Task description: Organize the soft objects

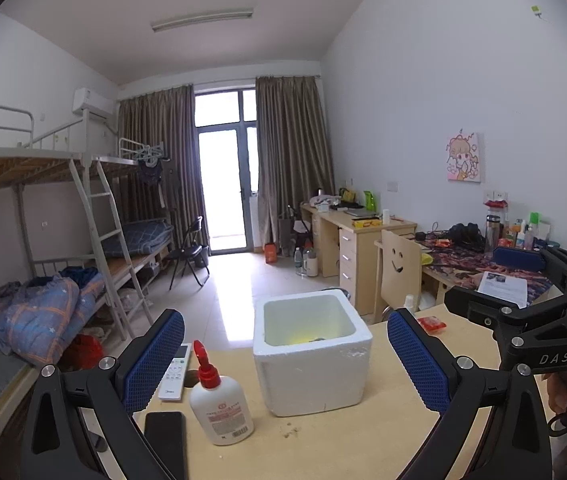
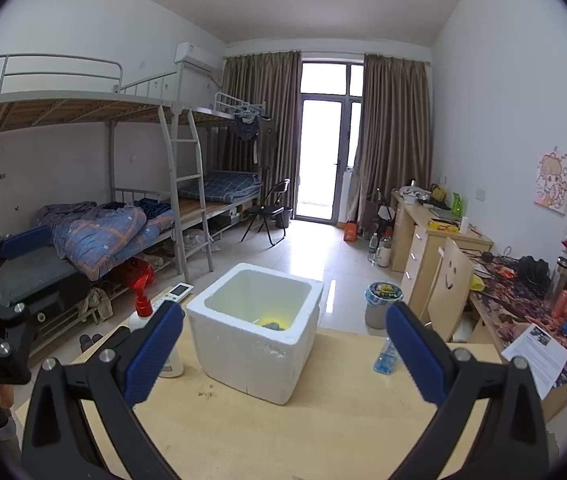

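Note:
A white foam box [image 1: 315, 380] [image 2: 251, 360] stands open-topped on the wooden table [image 1: 343, 444]. Something yellow and something grey [image 2: 272, 324] lie at its bottom, also visible in the left wrist view as a yellow patch [image 1: 301, 338]. My left gripper [image 1: 285, 360] is wide open in front of the box, nothing between its blue pads [image 1: 155, 360]. My right gripper [image 2: 283, 356] is likewise wide open and empty, just short of the box. Each gripper also appears at the edge of the other view: the right gripper [image 1: 483, 280], the left gripper [image 2: 39, 264].
A white bottle with a red cap [image 1: 221, 404], a remote control [image 1: 175, 372] and a black phone [image 1: 165, 436] lie left of the box. A red packet [image 1: 431, 323] and a small blue bottle [image 2: 385, 356] are to its right. Behind stand a smiley-face chair [image 2: 449, 296] and a bin [image 2: 381, 304].

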Demonstrator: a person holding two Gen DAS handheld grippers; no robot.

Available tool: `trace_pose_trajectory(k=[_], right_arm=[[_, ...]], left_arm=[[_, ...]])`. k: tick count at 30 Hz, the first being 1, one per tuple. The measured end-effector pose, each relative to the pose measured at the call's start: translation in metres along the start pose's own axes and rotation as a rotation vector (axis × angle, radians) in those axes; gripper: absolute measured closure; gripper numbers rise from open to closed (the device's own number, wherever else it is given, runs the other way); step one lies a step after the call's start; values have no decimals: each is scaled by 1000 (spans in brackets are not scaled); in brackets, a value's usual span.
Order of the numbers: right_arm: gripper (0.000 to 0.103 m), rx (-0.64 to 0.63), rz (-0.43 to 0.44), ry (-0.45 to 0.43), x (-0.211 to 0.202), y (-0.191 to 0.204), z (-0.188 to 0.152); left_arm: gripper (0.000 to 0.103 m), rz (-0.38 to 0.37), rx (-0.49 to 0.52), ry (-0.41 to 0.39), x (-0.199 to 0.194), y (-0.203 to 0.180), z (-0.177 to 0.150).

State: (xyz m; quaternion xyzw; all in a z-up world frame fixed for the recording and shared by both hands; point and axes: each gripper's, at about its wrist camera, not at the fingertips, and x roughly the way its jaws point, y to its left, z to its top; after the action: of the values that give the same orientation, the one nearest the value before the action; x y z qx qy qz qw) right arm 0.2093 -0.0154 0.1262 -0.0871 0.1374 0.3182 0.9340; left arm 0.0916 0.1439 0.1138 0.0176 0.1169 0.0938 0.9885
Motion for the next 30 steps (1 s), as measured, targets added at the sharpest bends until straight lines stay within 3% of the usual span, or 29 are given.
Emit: trace_pose_trajectory(k=[12,30], right_arm=[[1,4,-30,-14,-38,5,-19],[1,45,12,-37,-66,4,-67]], left_arm=[[1,-19,1,-31,-29,-8,-3],[1,-19,-26,-55,-55,-21,-48]])
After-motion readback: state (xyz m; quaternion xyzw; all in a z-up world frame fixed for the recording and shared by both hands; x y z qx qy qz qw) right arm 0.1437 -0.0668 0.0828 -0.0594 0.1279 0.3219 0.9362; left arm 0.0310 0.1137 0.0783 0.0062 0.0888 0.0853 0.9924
